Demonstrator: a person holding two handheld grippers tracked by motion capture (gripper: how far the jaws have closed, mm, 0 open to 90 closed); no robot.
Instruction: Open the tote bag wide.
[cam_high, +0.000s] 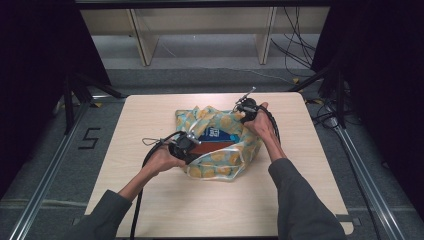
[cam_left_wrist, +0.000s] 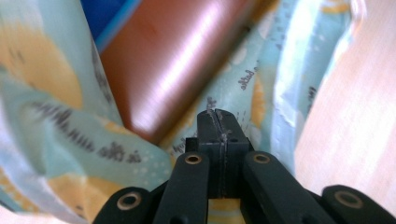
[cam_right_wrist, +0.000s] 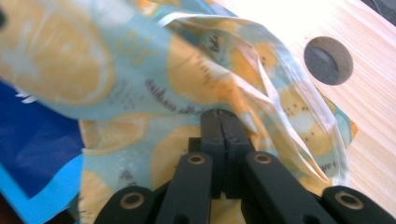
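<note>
A thin plastic bag (cam_high: 220, 162), pale teal with a yellow citrus-slice print, lies in the middle of the table. Its mouth gapes, and inside lie a blue packet (cam_high: 218, 133) and a shiny brown packet (cam_high: 214, 148). My left gripper (cam_high: 192, 141) is at the bag's near-left rim, shut on the film. In the left gripper view the jaws (cam_left_wrist: 217, 116) meet on the printed bag (cam_left_wrist: 65, 140) beside the brown packet (cam_left_wrist: 173, 70). My right gripper (cam_high: 243, 116) is shut on the far-right rim. In the right gripper view its jaws (cam_right_wrist: 219, 116) pinch the bag (cam_right_wrist: 187, 79) above the blue packet (cam_right_wrist: 32, 149).
The light wooden table (cam_high: 150, 200) has bare wood around the bag on all sides. A round dark hole (cam_right_wrist: 328, 60) sits in the tabletop beyond the bag. Black cables trail from both grippers. Metal rails (cam_high: 50, 165) run along the floor on either side.
</note>
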